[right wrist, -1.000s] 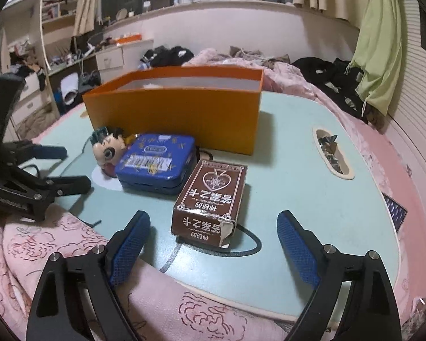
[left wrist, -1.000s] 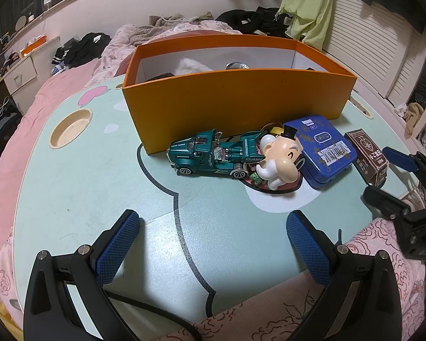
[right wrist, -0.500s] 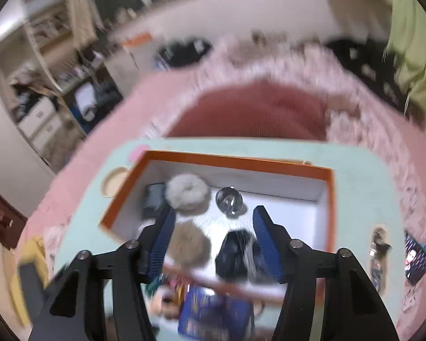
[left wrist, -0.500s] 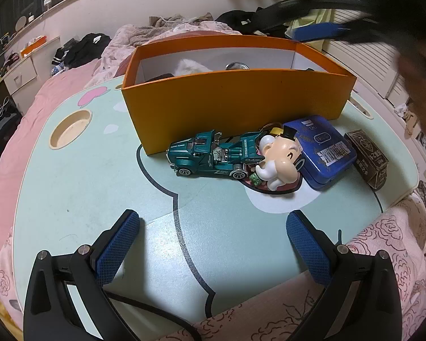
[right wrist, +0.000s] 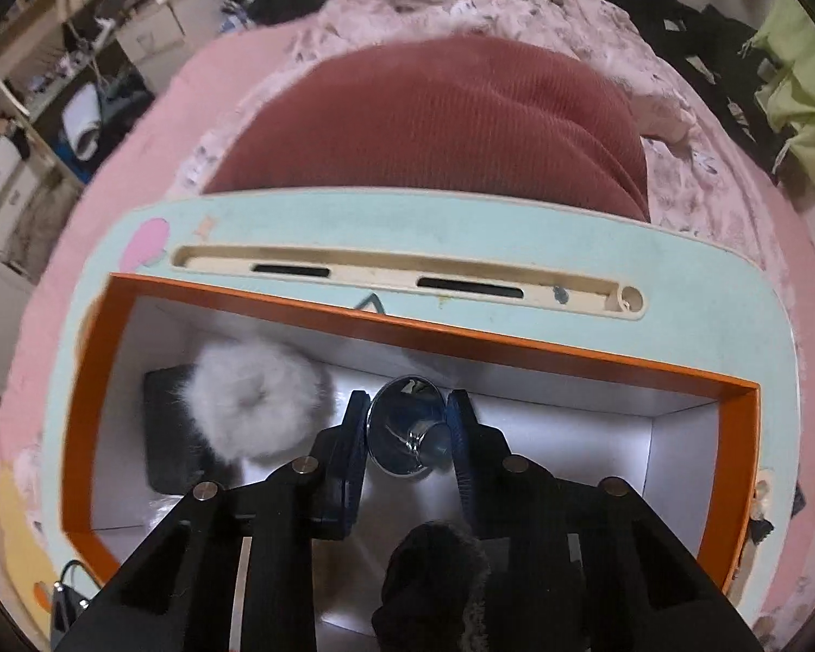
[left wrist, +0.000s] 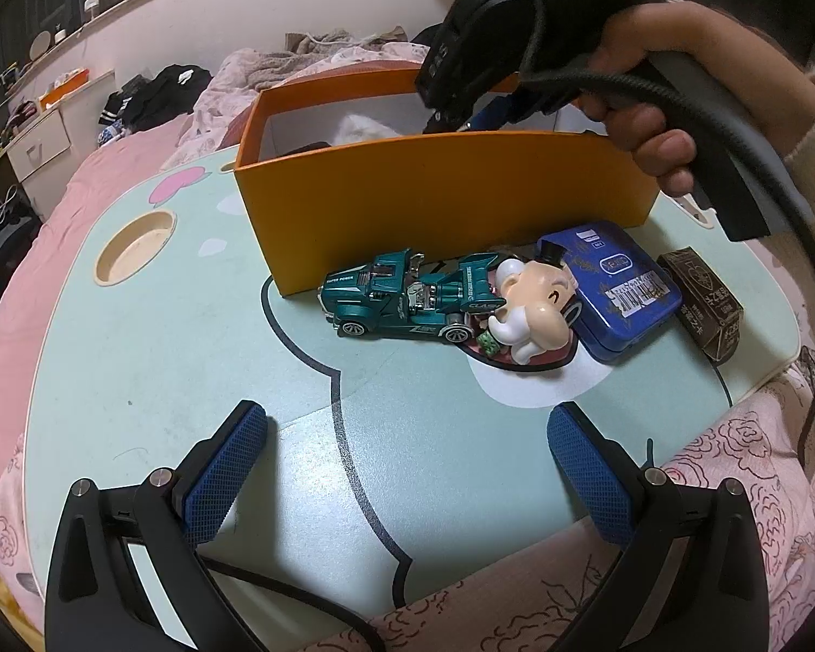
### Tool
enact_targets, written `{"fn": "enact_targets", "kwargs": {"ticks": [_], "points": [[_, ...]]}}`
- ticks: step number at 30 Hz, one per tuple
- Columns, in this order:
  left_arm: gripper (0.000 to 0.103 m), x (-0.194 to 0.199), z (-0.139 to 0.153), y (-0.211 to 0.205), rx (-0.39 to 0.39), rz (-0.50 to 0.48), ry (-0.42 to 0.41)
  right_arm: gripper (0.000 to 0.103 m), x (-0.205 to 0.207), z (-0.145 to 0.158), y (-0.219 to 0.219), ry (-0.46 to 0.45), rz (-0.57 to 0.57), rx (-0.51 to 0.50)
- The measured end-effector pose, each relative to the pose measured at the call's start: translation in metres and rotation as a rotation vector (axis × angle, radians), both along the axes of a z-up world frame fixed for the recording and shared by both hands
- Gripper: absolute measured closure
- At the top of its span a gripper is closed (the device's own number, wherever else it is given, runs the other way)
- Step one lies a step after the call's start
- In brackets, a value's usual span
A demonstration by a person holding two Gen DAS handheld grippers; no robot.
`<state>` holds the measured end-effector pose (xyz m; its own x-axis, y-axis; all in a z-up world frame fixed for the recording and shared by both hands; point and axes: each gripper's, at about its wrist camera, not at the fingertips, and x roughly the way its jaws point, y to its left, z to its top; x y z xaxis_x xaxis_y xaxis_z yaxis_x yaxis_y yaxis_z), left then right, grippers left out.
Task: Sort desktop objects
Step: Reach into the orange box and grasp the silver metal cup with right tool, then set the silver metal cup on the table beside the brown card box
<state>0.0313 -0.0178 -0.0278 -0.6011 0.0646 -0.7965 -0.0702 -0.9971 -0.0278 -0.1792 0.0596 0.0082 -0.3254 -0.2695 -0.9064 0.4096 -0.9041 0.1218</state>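
My right gripper (right wrist: 407, 429) reaches down into the orange box (right wrist: 516, 337) and is shut on a shiny metal cup (right wrist: 407, 432). A white fluffy pompom (right wrist: 255, 396) lies on a dark item left of it, and a black fluffy ball (right wrist: 434, 570) sits below. My left gripper (left wrist: 402, 467) is open and empty above the near table. In front of the orange box (left wrist: 434, 201) lie a green toy truck (left wrist: 407, 293), a cartoon figurine (left wrist: 532, 309), a blue tin (left wrist: 619, 288) and a brown card box (left wrist: 701, 293).
The mint lap table (left wrist: 136, 353) has a round cup recess (left wrist: 133, 247) at the left and a long slot (right wrist: 407, 282) along its far edge. Pink bedding surrounds it. The hand holding the right gripper (left wrist: 652, 92) hangs over the box.
My right gripper swung from the card box up over the orange box, dropped inside and closed on the metal cup. The left gripper stayed still.
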Motion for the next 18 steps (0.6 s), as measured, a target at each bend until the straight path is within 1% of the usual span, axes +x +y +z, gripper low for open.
{"fn": "enact_targets", "kwargs": {"ticks": [3,5,7,9,11,13,15,18], "points": [[0.0,-0.001,0.0,0.0,0.0,0.0,0.0,0.075,0.02,0.028,0.021,0.045,0.002,-0.138],[0.0,-0.001,0.0,-0.001,0.0,0.0,0.0,0.075,0.04,0.05,0.037,0.085,0.012,-0.209],[0.0,0.0,0.0,0.0,0.0,0.001,0.0,0.075,0.07,0.069,0.056,0.127,0.044,-0.254],[0.0,0.0,0.001,0.0,0.0,0.0,0.0,0.075,0.096,0.079,0.068,0.151,0.06,-0.269],[0.0,0.0,0.001,0.0,0.0,0.001,0.0,0.075,0.118,0.077,0.085,0.162,0.053,-0.268],[0.0,0.0,0.001,0.0,0.0,0.0,0.0,0.075,0.132,0.064,0.097,0.151,0.026,-0.25],[0.0,0.0,0.001,0.0,0.001,0.0,0.0,0.075,0.137,0.041,0.105,0.131,0.0,-0.219],[0.0,0.0,0.002,0.0,0.0,0.0,0.0,0.075,0.133,0.022,0.106,0.13,-0.013,-0.222]]}}
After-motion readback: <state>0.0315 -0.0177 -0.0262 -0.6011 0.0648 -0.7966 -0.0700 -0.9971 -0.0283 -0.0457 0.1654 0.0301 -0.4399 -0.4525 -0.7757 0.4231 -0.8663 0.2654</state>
